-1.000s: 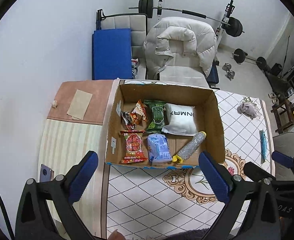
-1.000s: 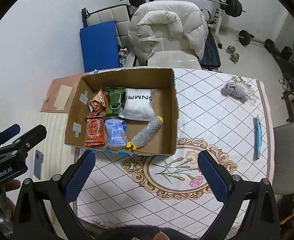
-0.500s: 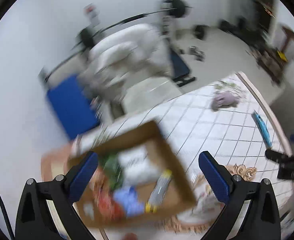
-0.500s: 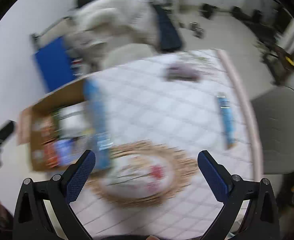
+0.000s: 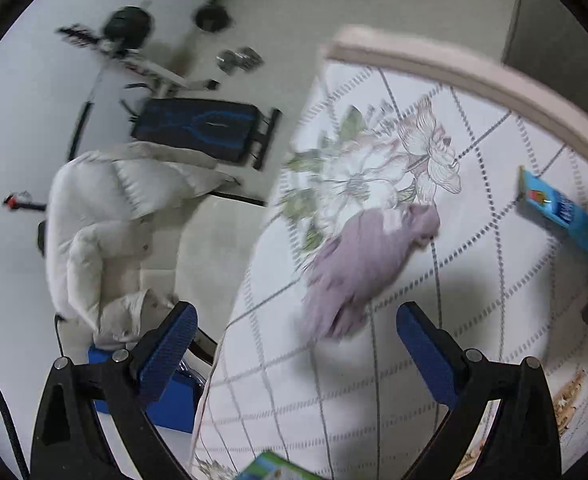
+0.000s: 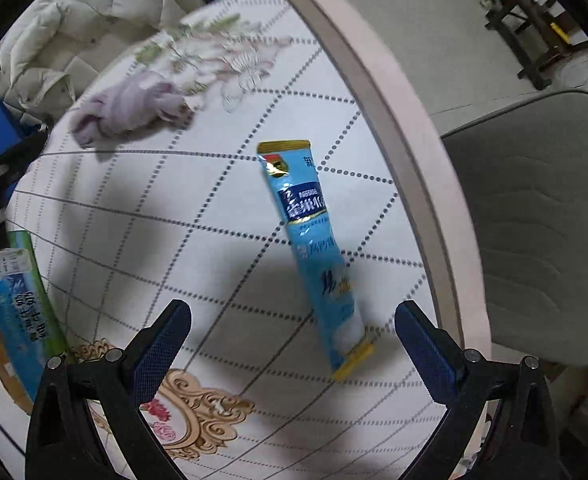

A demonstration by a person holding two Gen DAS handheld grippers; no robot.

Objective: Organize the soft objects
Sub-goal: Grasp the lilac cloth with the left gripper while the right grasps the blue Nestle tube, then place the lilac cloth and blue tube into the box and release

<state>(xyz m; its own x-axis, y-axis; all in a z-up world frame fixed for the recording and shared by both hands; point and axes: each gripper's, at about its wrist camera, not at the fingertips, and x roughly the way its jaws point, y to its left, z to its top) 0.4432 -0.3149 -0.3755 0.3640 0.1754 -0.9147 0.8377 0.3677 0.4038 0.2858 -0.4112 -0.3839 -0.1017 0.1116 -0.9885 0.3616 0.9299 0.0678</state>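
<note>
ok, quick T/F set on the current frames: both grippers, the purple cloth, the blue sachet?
1. The left gripper is open and holds nothing. True.
2. The purple cloth lies in the cardboard box. False: it lies on the tablecloth, ahead of the left gripper's fingers.
3. The blue sachet lies flat on the tablecloth ahead of the right gripper. True.
4. The right gripper is shut on the sachet. False: it is open, nothing between its fingers.

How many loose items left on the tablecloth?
2: purple cloth near the floral corner, ahead of the left tongs; blue sachet between the open right tongs. More may be out of frame.
</note>
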